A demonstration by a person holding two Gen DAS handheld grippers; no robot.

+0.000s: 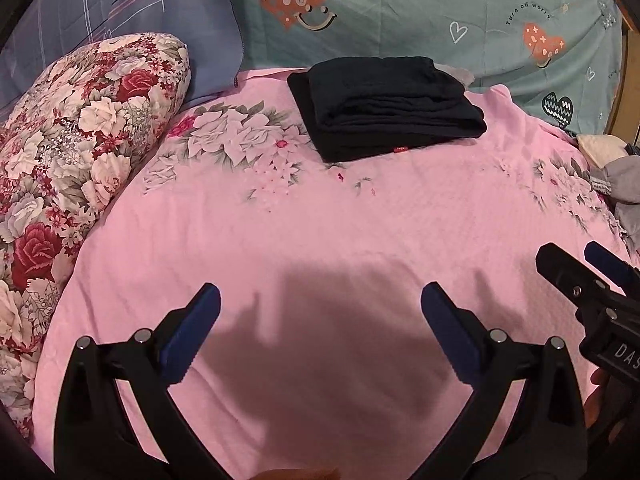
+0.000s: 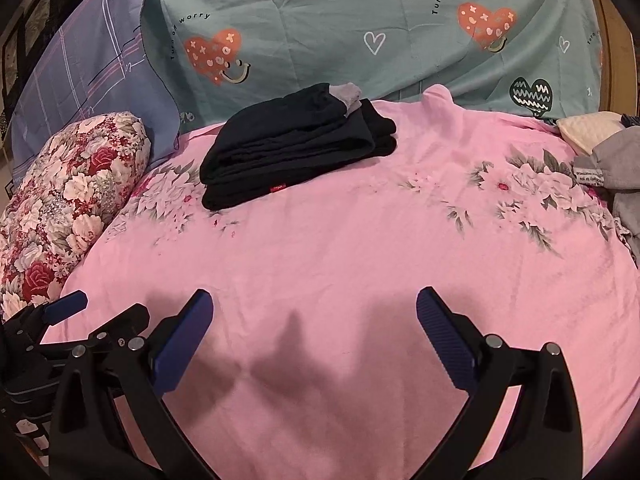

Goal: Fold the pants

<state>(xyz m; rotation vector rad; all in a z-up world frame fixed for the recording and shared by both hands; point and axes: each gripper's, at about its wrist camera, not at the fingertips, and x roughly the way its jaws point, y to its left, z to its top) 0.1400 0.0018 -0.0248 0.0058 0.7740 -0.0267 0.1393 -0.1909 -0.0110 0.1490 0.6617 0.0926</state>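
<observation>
Black pants (image 1: 384,106) lie folded in a neat stack at the far side of the pink floral bed sheet (image 1: 320,232); they also show in the right wrist view (image 2: 296,148), with a small red tag on the front edge and a grey piece at the back. My left gripper (image 1: 320,312) is open and empty, held over bare sheet well short of the pants. My right gripper (image 2: 314,316) is open and empty too, beside the left one. The right gripper also shows at the right edge of the left wrist view (image 1: 588,276).
A floral pillow (image 1: 72,168) lies at the left. A blue pillow (image 1: 120,8) and a teal quilt with hearts (image 1: 420,12) line the back. Grey clothing (image 2: 616,168) and a cream item (image 2: 584,128) lie at the right edge.
</observation>
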